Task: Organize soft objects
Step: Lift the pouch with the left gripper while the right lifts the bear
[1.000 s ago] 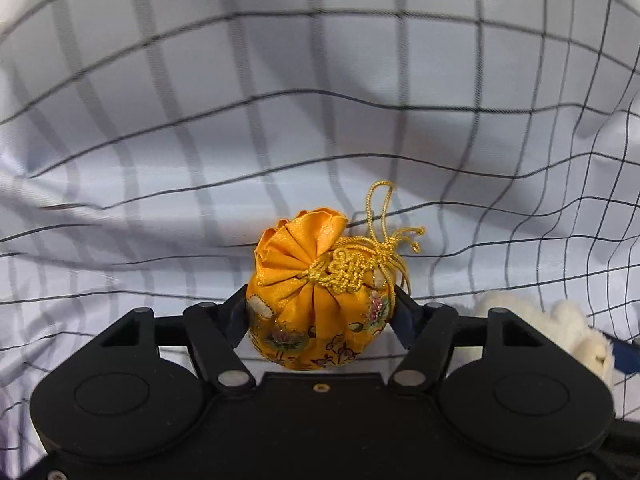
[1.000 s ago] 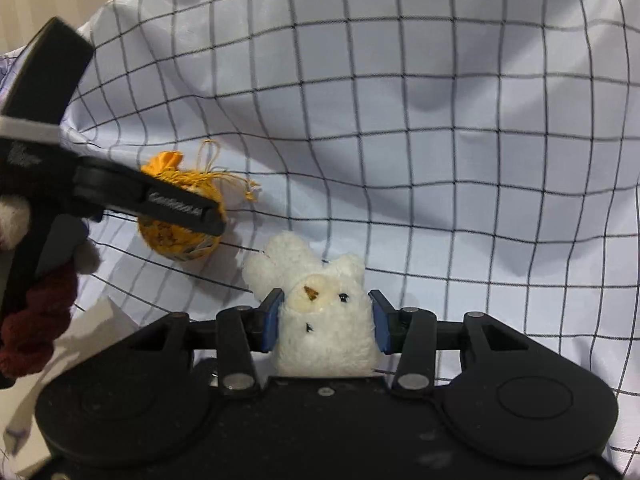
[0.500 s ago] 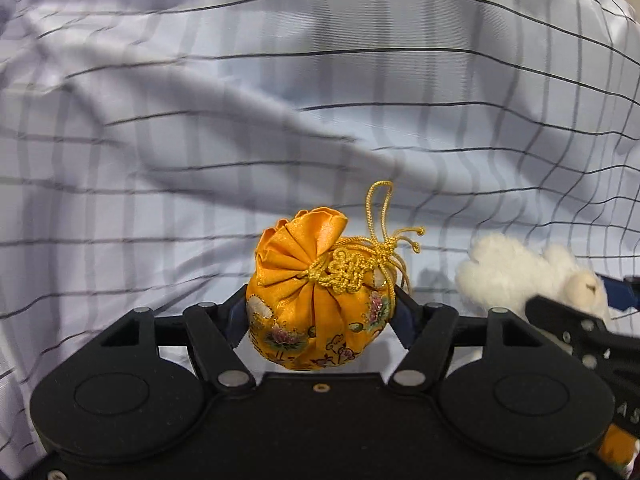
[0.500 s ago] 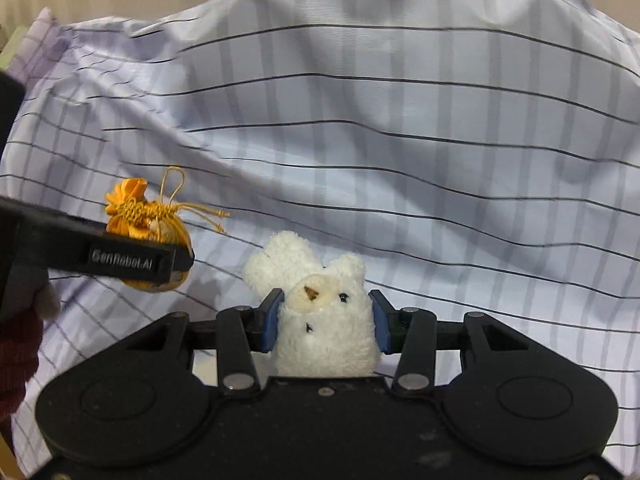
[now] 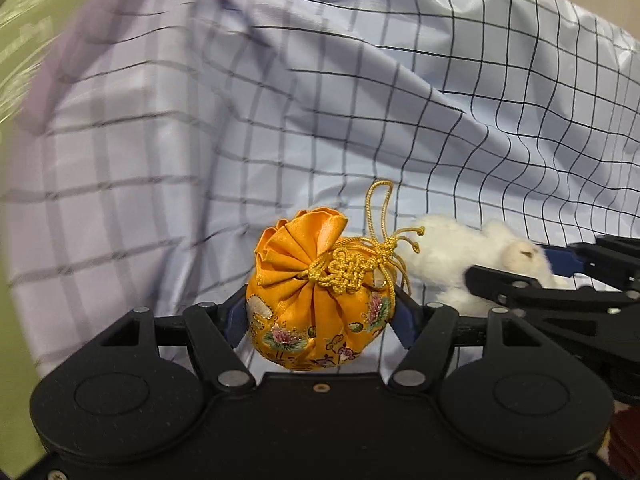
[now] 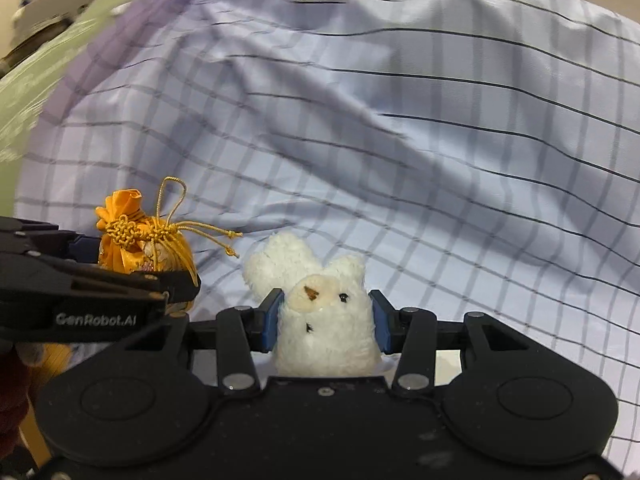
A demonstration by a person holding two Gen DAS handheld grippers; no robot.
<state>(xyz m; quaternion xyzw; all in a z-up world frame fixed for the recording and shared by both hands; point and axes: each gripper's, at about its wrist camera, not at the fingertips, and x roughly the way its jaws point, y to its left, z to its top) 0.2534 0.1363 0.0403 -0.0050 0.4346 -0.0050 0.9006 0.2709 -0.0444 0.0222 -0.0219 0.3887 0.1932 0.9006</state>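
Left gripper (image 5: pixel 320 316) clamps the orange pouch (image 5: pixel 320 300), right gripper (image 6: pixel 326 320) squeezes the white plush (image 6: pixel 324 320), both above the checked sheet (image 6: pixel 400 160).

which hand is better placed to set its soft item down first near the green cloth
Left, probably: its tongs, gripping the orange pouch, sit nearer the green cloth than the right tongs gripping the white plush.
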